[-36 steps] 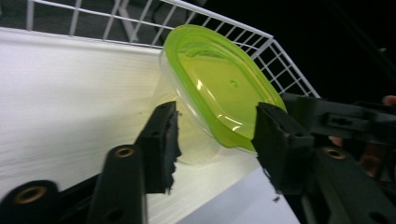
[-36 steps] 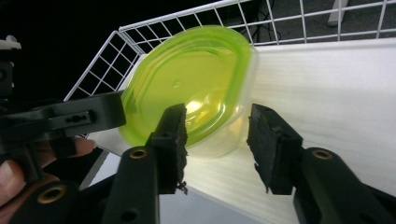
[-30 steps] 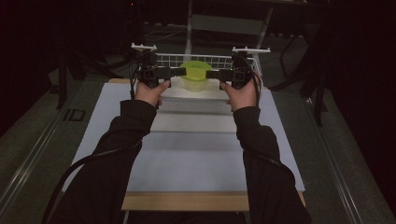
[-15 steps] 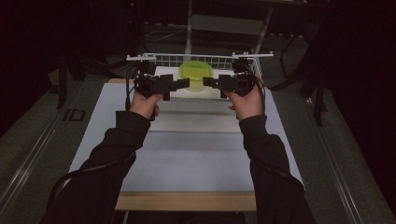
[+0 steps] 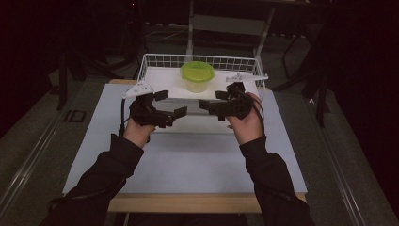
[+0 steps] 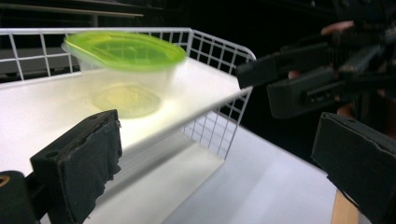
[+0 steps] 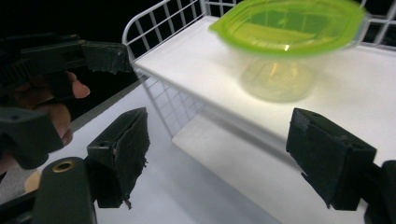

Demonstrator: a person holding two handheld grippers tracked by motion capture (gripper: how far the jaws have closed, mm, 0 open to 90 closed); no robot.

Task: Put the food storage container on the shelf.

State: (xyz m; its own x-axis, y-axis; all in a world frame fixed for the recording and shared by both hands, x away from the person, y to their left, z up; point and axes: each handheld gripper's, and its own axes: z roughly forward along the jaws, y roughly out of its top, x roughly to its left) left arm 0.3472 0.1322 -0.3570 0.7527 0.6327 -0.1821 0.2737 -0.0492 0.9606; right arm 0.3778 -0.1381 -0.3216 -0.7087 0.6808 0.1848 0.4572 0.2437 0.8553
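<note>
Judging from how things lie, the placing looks done: the tub [image 5: 197, 77] stands upright on the white board inside the wire basket [image 5: 155, 60], lid on, and neither tool touches it. What seems left is little, perhaps only drawing the hands back to the near edge of the table [image 5: 188, 160]; whether more is meant for the tub I cannot tell.

The tub sits toward twelve o'clock on the table, near the middle of the basket's floor, apart from every wire wall. Its green lid [image 6: 123, 46] lies flat across a clear, pale body, which looks empty or nearly so.

The left tool [image 5: 181, 112] is at about ten o'clock from the table's centre, in front of the basket and outside it, jaws spread wide with nothing between them; the left gripper view shows its two black pads [image 6: 88, 154] standing well apart, with the tub beyond them. The right tool [image 5: 203, 104] is at about one o'clock, also in front of the basket, likewise open and empty, its pads [image 7: 123, 149] parted around bare table and the basket's front corner. The two tools point toward each other, near but not touching.

Counting:
- one tub, with one lid
- one wire basket, with one white board in it
- two tools, one in each hand
- one table
</note>
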